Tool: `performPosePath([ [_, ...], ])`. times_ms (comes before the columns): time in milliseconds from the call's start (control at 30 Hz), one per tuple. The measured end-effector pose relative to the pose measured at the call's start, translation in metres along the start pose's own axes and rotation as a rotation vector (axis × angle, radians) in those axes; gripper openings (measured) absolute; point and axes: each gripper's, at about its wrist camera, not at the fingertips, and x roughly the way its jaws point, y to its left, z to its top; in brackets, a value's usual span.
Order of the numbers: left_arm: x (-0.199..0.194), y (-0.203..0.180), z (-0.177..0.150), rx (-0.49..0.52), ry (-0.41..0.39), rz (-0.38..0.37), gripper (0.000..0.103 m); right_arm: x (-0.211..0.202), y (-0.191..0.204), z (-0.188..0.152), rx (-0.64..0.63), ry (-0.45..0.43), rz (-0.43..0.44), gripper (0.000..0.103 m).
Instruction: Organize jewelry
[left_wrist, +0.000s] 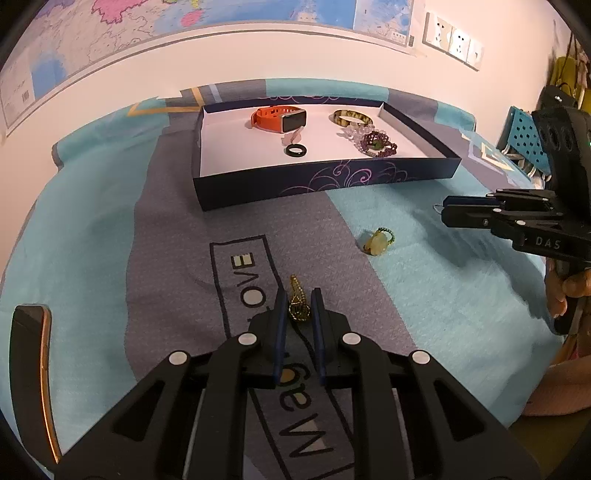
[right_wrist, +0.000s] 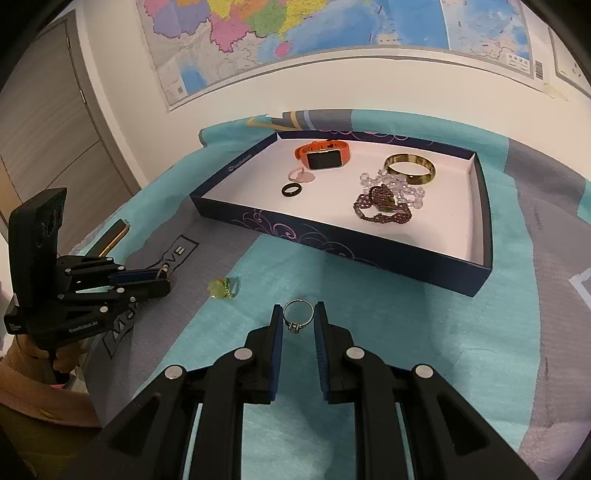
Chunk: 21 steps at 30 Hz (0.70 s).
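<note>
Silver ring (right_wrist: 298, 316) stands on edge between the fingertips of the right hand-held gripper (right_wrist: 298, 320); pads bracket the band on both sides, contact on the left pad looks likely, but whether it is truly clamped I cannot tell. Gold-green beaded piece (left_wrist: 297, 301) sits between the fingertips of the left hand-held gripper (left_wrist: 298, 304), its chain trailing forward on the grey cloth; jaws stand close around it, firm grip again cannot be told. Judgement: both are at the pick-up step. To do it well, close squarely across the ring's band, not the stone setting at its lower side, and lift straight up before travelling; the beaded piece wants a pinch on its bulkier cluster so the tail hangs free. A yellow-green ring (left_wrist: 378, 242) lies loose on the teal cloth, between the two grippers. Ahead of both stands the navy tray (left_wrist: 325, 182); its near wall must be cleared from above. Inside, the orange watch (left_wrist: 279, 119), black ring (left_wrist: 295, 150), gold bangle (left_wrist: 352, 117) and purple bead bracelet (left_wrist: 379, 144) leave the near-left floor bare: the best drop room.
</note>
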Motion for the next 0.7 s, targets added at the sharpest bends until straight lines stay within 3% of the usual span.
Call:
performPosePath([
  [267, -0.003, 0.004, -0.001, -0.024, -0.004, -0.033, 0.014, 0.000, -0.002, -0.001, 0.006, 0.006, 0.007, 0.015],
  [333, -0.004, 0.003, 0.000, -0.015, -0.009, -0.024, 0.024, 0.001, -0.003, -0.001, 0.006, 0.009, 0.005, 0.015],
  [367, -0.005, 0.003, 0.000, -0.018, -0.013, -0.017, 0.038, 0.002, -0.004, -0.001, 0.007, 0.010, 0.007, 0.015],
  [400, -0.007, 0.002, 0.002, -0.015, -0.025, -0.007, 0.039, 0.002, -0.004, -0.001, 0.008, 0.010, 0.007, 0.015],
  [700, -0.006, -0.035, 0.027, 0.118, -0.089, -0.083, 0.039, 0.003, -0.003, 0.000, 0.009, 0.010, 0.011, 0.015],
])
